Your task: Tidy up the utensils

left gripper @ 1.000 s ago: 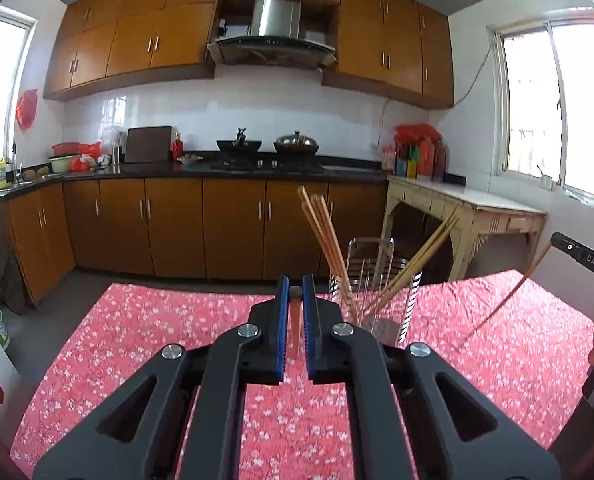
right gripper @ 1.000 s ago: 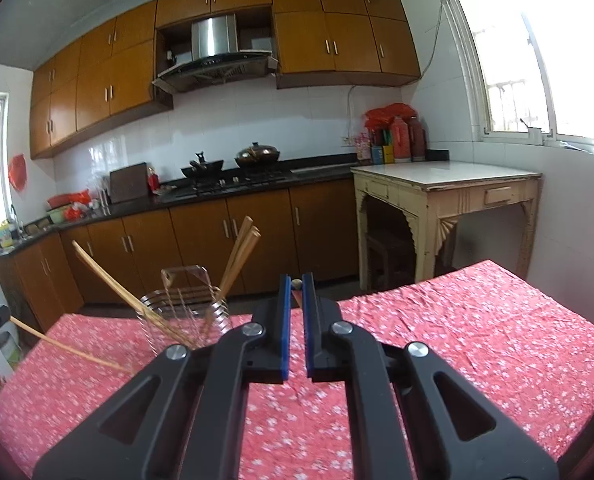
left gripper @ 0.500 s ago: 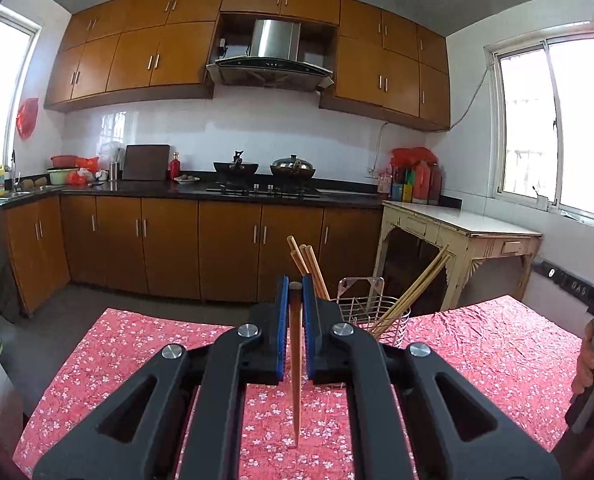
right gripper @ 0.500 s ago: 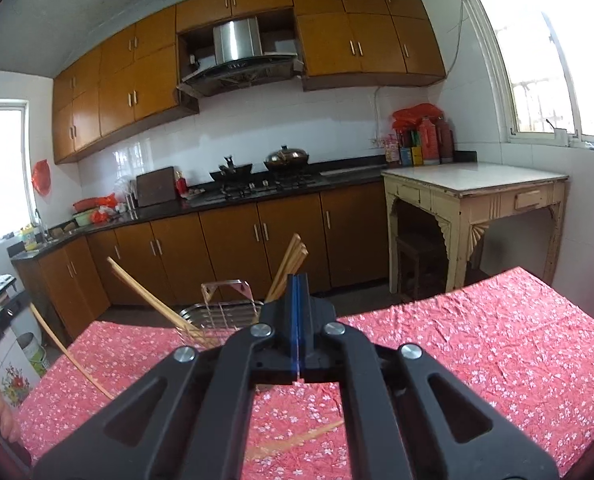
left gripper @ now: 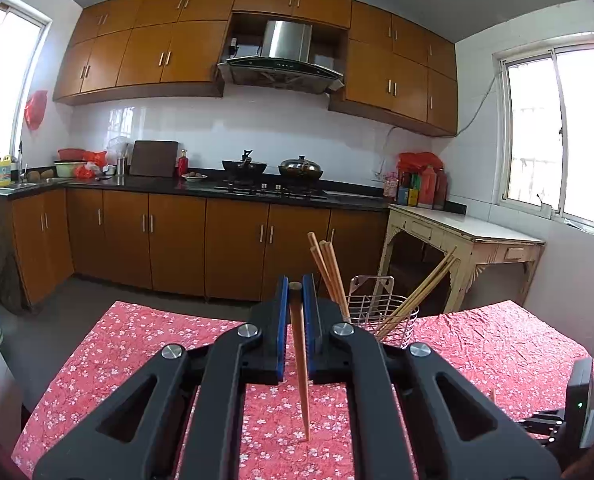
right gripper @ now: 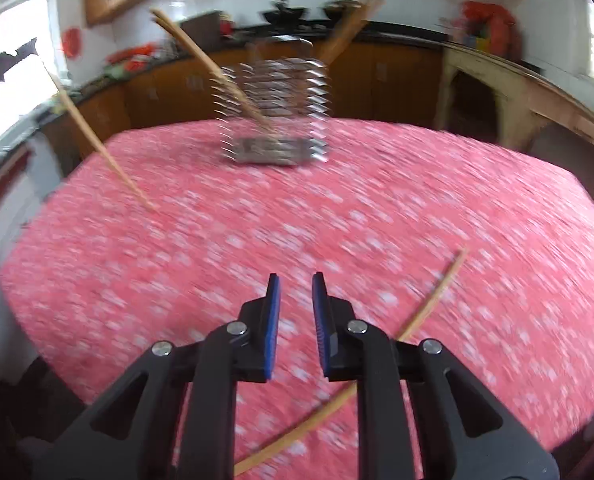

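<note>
My left gripper (left gripper: 295, 285) is shut on a wooden chopstick (left gripper: 300, 360), which hangs tip-down over the red floral tablecloth (left gripper: 145, 344). Just beyond it to the right stands a wire utensil holder (left gripper: 381, 318) with several chopsticks leaning out of it. The right wrist view is blurred by motion. My right gripper (right gripper: 296, 282) points down at the cloth, its jaws opening with nothing between them. A loose chopstick (right gripper: 431, 306) lies on the cloth, running under the right finger. The holder (right gripper: 273, 104) is at the far side, and the left gripper's chopstick (right gripper: 97, 140) slants at left.
The table's far edge drops to a grey floor before brown kitchen cabinets (left gripper: 177, 240). A cream side table (left gripper: 469, 236) stands at the back right. The right gripper's body (left gripper: 577, 404) and a hand show at the lower right of the left wrist view.
The right gripper has swung down towards the tablecloth and its shut jaws have parted. The chopstick in the left gripper now hangs tip-down in view. The left gripper has barely moved.
</note>
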`<state>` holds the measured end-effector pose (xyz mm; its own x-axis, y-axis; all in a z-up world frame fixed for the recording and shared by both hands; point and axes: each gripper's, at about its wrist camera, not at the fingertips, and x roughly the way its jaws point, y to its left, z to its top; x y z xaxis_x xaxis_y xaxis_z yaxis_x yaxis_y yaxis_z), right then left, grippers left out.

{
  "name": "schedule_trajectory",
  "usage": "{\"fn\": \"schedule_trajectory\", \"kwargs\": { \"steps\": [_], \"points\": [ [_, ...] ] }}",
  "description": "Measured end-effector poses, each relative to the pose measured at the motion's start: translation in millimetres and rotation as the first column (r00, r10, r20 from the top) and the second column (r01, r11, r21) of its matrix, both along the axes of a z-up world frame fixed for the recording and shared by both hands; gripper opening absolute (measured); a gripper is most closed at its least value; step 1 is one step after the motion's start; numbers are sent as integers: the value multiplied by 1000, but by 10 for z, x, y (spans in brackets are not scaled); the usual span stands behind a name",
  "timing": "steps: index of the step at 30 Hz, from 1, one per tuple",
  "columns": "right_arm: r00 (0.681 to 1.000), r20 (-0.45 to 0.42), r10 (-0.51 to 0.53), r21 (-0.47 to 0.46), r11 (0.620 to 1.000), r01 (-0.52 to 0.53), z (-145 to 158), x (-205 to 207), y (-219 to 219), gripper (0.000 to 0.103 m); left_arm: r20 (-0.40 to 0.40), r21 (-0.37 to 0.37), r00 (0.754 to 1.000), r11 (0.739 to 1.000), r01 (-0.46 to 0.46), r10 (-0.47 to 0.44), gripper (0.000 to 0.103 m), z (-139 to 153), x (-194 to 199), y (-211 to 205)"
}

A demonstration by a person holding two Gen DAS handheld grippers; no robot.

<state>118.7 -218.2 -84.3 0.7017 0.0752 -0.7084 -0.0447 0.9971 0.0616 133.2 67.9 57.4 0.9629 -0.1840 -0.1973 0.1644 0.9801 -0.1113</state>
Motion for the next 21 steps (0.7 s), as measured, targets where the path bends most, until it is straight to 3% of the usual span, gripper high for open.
{"fn": "schedule_trajectory", "kwargs": {
  "steps": [2,3,10,12,13,17,21],
  "points": [
    [996,-12,-85,3,996,85,-35,-19,-215,32,-2,-7,1000,1000,-2,2,7,-4,-12,23],
    [988,-12,-155,-9,988,155,-62,-30,-343,33,-2,-8,1000,1000,-2,2,7,-2,-14,37],
    [948,-131,-290,-11,957,291,-412,48,-749,33,-4,-15,1000,1000,-6,6,7,-16,-36,74],
    [946,-118,-301,-13,953,302,-415,38,-783,25,-2,-12,1000,1000,-9,9,7,-12,-41,62],
    [946,-119,-302,-9,953,303,-424,31,-799,14,-3,-11,1000,1000,-9,9,7,-9,-36,58],
    [946,-140,-294,17,954,299,-398,219,-853,8,-1,-9,1000,1000,-3,3,7,0,-25,43],
    [939,-136,-317,54,944,327,-309,619,-949,8,1,-9,1000,1000,0,0,7,6,-14,13]
  ]
}}
